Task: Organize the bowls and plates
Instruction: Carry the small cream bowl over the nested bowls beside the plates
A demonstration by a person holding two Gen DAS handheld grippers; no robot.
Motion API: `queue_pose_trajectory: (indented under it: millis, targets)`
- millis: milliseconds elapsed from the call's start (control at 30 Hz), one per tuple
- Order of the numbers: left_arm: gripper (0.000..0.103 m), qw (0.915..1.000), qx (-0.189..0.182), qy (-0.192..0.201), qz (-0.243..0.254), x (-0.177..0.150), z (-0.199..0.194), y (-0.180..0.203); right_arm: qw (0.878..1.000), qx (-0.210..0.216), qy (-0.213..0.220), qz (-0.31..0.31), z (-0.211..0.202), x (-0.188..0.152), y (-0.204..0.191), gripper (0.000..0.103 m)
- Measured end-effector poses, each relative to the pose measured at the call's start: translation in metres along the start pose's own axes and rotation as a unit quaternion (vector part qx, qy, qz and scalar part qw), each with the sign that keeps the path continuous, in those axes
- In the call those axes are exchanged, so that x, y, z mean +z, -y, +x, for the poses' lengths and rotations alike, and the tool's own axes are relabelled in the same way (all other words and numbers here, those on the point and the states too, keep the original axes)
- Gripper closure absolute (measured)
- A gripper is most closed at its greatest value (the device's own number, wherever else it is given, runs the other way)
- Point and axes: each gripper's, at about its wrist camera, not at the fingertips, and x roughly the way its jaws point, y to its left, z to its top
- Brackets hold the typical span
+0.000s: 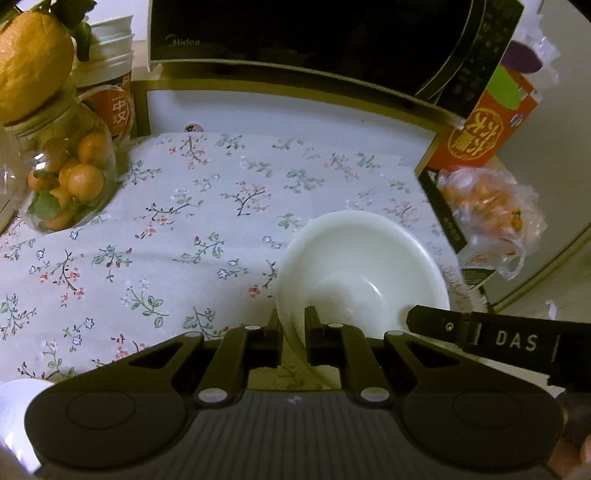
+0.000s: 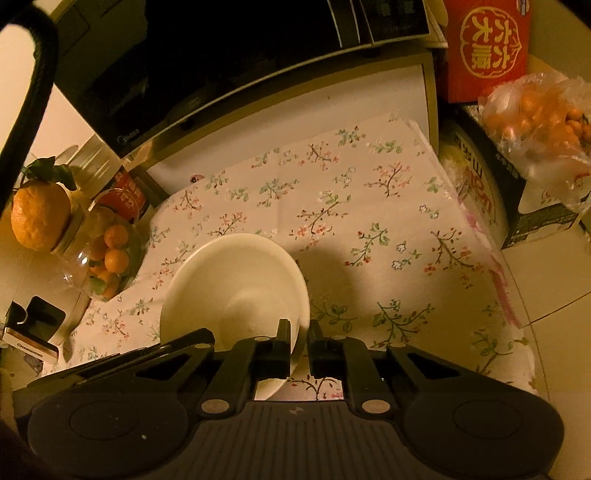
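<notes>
**A:** Both sets of tongs are on the round white glossy bowl (image 1: 364, 273) — the left tongs (image 1: 293, 325) clamp its near-left rim, one finger inside the wall and one outside.

**B:** And the right tongs (image 2: 300, 338) pinch the opposite rim the same way, clenched on the bowl's edge. A two-handed grasp, then.

**A:** The bowl sits over the flower-printed cloth (image 1: 192, 236) covering the surface, in front of the black microwave oven (image 1: 314, 29). Whether its base touches the cloth, I can't tell.

**B:** I'd call this the pick-up step — grip secured, carry just starting.

**A:** Next move needs both hands rising together and level, or the rim slips from one pinch. No plate or stack is visible, so the destination is unclear.

**B:** And steer clear of the clear glass jar of small oranges (image 1: 68, 177) on the left.
</notes>
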Motion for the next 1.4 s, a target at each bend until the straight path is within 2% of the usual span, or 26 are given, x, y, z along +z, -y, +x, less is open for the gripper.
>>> queue_pose_trajectory:
  millis: [400,633,800,1033,1400]
  targets:
    - [0.093,0.9987,-0.026,0.041,-0.014,-0.009,-0.045,0.003,0.999,0.006,0.035,-0.022,-0.040,-0.002,-0.011,0.094]
    - [0.092,0.9972,-0.042,0.045,-0.042,-0.020,-0.072,-0.006,0.997,0.023,0.063,-0.031,-0.079,-0.015,-0.023,0.094]
    - [0.092,0.9964,-0.050,0.052,-0.044,-0.032,-0.094,-0.006,0.996,0.033,0.077,-0.024,-0.103,-0.028,-0.030,0.093]
    - [0.091,0.9966,-0.061,0.044,-0.034,-0.056,-0.108,-0.003,0.997,0.024,0.076,-0.016,-0.122,-0.049,-0.034,0.093]
    - [0.090,0.9993,-0.037,0.009,0.008,-0.096,-0.106,0.003,0.999,-0.002,0.048,-0.008,-0.125,-0.096,-0.029,0.092]
